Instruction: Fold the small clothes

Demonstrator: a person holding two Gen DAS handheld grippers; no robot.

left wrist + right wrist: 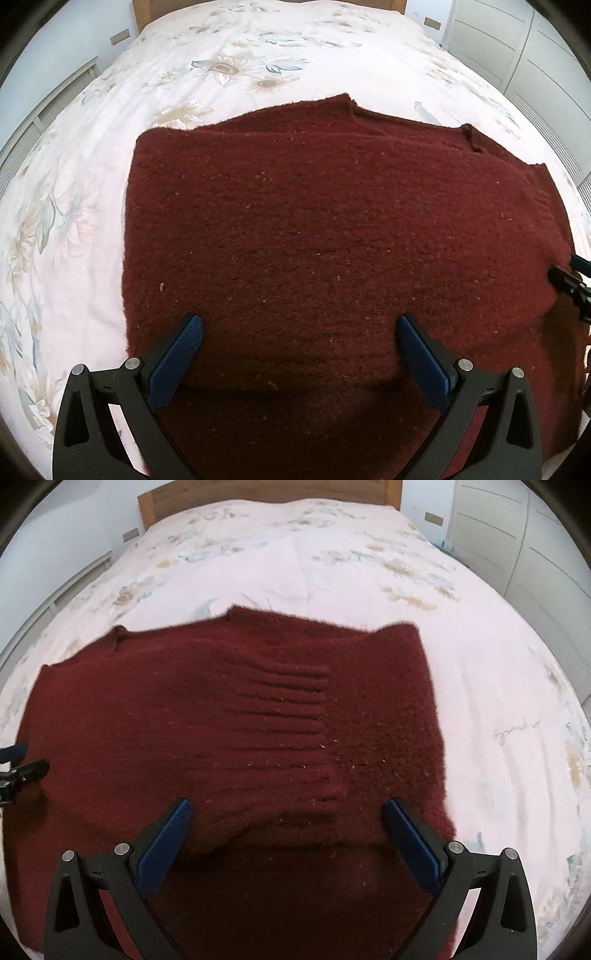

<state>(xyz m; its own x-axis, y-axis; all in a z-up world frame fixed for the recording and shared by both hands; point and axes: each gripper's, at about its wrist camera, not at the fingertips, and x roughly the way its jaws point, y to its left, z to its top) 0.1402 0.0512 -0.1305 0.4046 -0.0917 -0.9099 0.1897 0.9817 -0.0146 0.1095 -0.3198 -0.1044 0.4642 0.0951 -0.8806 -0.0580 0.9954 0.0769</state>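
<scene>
The left gripper (300, 325) has its two blue-padded fingers (177, 360) spread wide with nothing between them, poised over the near part of a dark red knitted sweater (314, 229). The right gripper (288, 808) is likewise spread wide and holds nothing, its blue pads (412, 843) over the sweater's near edge.

In the left wrist view the sweater fills the middle and runs toward 3 o'clock, where the tip of the other gripper shows at the frame edge. In the right wrist view a ribbed band (280, 716) of the sweater lies at 12 o'clock from the jaws, and the other gripper's tip shows at 9 o'clock.

The sweater lies flat on a bed, on a pale cover (229, 66) printed with flowers. A small, faint line of writing (519, 729) on the cover sits at 3 o'clock in the right wrist view; it cannot be read. A wooden headboard (266, 491) stands at 12 o'clock, and white cupboard doors (517, 542) at 2 o'clock.
</scene>
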